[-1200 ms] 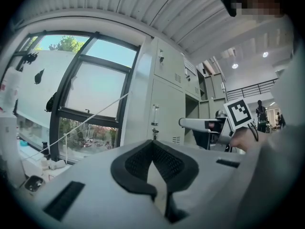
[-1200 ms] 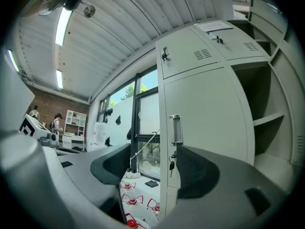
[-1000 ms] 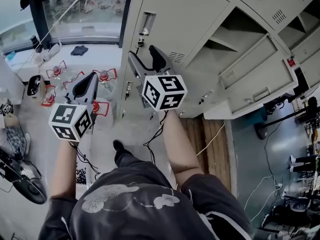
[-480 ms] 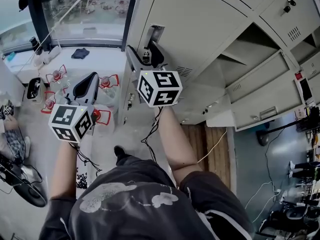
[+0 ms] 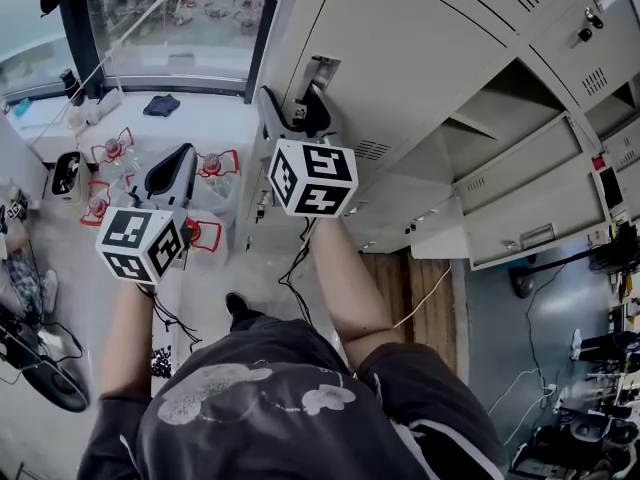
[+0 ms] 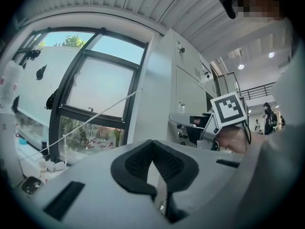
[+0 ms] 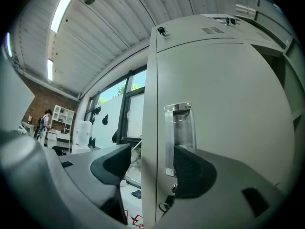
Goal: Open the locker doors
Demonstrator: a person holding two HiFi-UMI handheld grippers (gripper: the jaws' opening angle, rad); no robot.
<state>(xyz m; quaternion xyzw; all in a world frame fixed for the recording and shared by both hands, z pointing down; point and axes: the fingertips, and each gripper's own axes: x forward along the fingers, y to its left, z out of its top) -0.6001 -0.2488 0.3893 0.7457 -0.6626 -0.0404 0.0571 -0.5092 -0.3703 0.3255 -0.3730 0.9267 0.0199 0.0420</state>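
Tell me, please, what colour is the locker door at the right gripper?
The locker door is pale grey; the right gripper view shows it best.

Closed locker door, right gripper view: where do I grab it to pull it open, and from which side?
Take the upright chrome pull near the door's window-side edge, at mid-height, coming straight at the door face. It is tall, narrow and recessed, so one pad probably hooks inside. The open right gripper straddles that edge.

Bright daylight from the window (image 5: pixel 170 28); fisheye edges dark, near claws blurred.
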